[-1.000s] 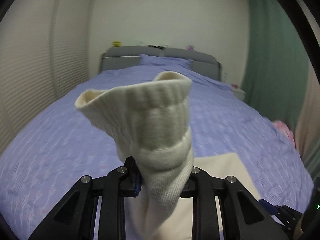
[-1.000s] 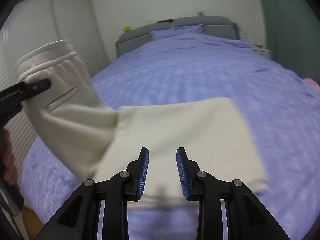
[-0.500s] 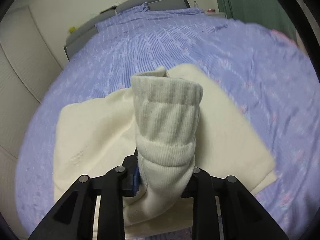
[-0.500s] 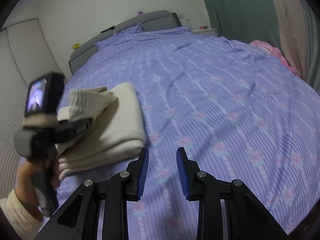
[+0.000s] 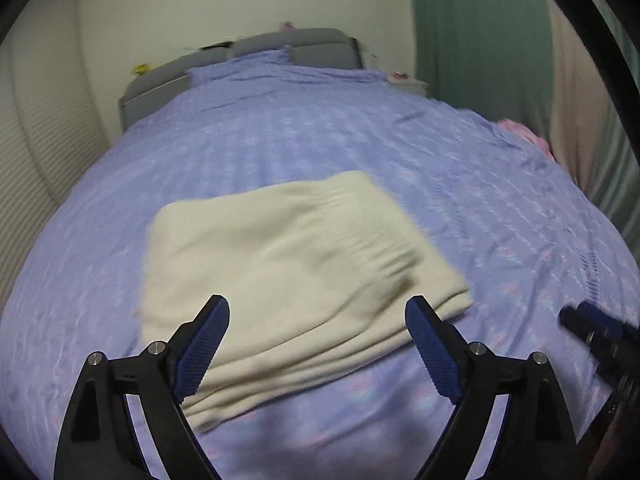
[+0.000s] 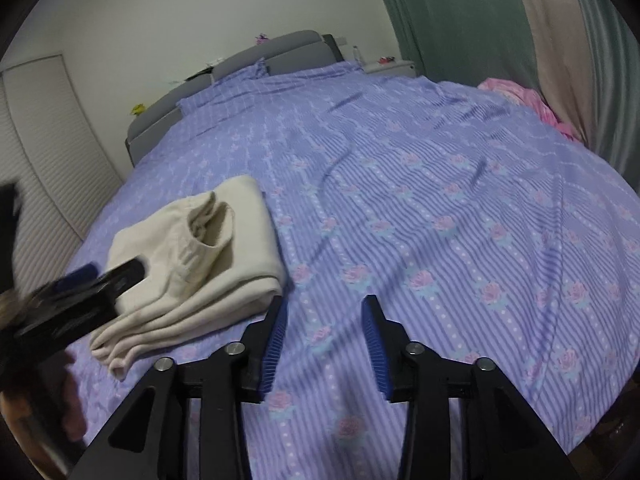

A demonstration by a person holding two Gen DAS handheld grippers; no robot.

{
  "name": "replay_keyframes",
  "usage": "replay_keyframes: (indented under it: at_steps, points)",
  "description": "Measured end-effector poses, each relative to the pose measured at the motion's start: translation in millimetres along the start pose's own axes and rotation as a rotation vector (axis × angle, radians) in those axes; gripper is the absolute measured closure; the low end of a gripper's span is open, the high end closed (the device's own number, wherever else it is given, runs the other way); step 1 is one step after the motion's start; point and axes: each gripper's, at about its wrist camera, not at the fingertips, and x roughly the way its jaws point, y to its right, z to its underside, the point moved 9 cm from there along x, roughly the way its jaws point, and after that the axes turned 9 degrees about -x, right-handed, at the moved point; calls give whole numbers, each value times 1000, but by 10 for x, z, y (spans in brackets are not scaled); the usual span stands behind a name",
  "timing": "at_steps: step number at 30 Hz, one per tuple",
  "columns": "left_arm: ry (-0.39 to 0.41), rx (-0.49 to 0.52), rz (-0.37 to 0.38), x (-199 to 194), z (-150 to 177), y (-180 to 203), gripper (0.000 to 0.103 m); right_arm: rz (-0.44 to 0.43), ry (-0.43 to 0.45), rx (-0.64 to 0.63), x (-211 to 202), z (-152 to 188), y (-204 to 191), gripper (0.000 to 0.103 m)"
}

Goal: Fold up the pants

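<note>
The cream pants lie folded in a thick stack on the bed, whose purple striped cover carries small pink flowers. In the left wrist view the stack fills the middle of the frame, its layered edges showing toward 6 o'clock. The left gripper hangs just over the near edge of the stack; its jaws are opening, already spread wide, and no cloth is pinched between the blue pads. In the right wrist view the pants sit toward 9 o'clock, with the ribbed waistband lying loosely open on top. The left gripper shows there as a blurred dark shape at the stack's near left corner. The right gripper is beside the stack, off toward 3 o'clock from it, above bare bed cover; its jaws are opening, about half spread, with nothing between them. A grey headboard stands at 12 o'clock.
</note>
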Motion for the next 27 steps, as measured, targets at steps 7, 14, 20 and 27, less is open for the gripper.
replay_keyframes:
  at_steps: [7, 14, 20, 27]
  points:
    - [-35, -216, -12, -72, 468, -1140, 14, -103, 30, -59, 235, -89, -554, 50]
    - [-64, -297, -24, 89, 696, -1481, 14, -183, 49, -217, 776, -594, -1168, 50]
    - [-73, -286, -25, 215, 687, -1464, 14, -181, -68, -199, 1393, -797, -1253, 54]
    - [-84, -276, -42, 343, 658, -1502, 14, -102, -179, -83, 1613, -342, -882, 91]
